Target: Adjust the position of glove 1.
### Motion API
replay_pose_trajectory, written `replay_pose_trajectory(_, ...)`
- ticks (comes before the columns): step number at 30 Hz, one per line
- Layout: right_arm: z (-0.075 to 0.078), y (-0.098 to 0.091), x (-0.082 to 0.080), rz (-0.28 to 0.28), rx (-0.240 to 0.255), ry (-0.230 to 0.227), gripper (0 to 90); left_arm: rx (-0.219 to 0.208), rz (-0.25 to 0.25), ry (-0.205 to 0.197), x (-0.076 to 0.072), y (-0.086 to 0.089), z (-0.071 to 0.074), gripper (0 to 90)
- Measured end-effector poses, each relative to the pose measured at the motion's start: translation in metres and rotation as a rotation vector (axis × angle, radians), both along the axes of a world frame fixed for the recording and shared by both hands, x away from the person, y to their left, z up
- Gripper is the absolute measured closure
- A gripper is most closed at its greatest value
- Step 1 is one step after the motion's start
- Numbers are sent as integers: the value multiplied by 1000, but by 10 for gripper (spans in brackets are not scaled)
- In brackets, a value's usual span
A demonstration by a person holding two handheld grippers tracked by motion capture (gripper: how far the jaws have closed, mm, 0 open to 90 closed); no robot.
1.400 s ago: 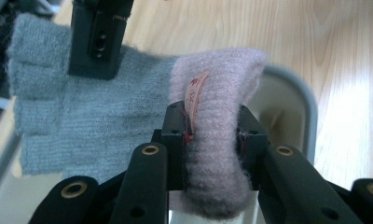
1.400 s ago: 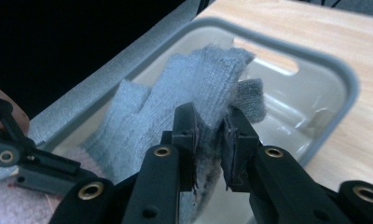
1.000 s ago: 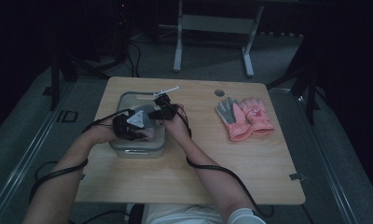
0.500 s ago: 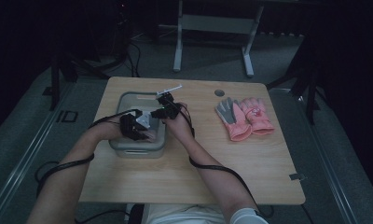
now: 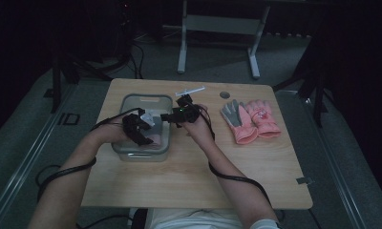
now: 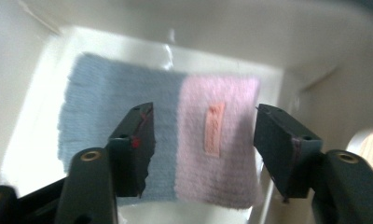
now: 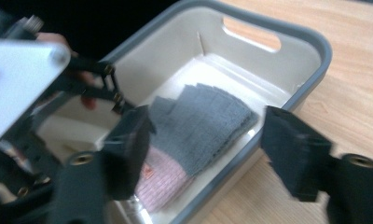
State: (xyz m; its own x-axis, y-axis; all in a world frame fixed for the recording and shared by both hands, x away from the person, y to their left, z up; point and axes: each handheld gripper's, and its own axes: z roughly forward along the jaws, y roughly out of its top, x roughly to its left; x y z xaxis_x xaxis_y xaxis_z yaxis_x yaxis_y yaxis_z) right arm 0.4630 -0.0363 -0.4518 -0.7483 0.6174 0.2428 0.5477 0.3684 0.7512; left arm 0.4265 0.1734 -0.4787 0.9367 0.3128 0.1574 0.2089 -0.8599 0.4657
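A folded knit cloth (image 6: 100,102), half blue-grey and half pink with a small pink label, lies flat on the floor of a grey-rimmed white bin (image 7: 315,46). My left gripper (image 6: 205,114) hovers inside the bin just above the cloth. Its jaws have just been opening and stand open, astride the cloth without pressing it. My right gripper (image 7: 208,116) is at the bin's right edge, also just opened, with nothing between its jaws. In the high view the left gripper (image 5: 140,130) is over the bin (image 5: 146,98) and the right gripper (image 5: 169,117) is beside it.
A pair of pink and grey gloves (image 5: 249,120) lies on the wooden table (image 5: 189,181) to the right. A slim white object (image 5: 190,90) and a small dark disc (image 5: 224,94) sit near the far edge. Cables trail from both hands.
Both grippers have opened. The right hand has drawn back to the right, off the bin. The left hand has stayed over the bin.
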Motion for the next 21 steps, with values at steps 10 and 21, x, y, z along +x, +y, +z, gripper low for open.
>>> replay_pose_trajectory(10, 27, -44, -21, 22, 40, -114, 181, -187, 62, -42, -10, -21, 35, 303)
replay_pose_trajectory(21, 25, -87, -29, 17, -20, -160, 124, -247, 82, -6, -23, -71, 35, 43)
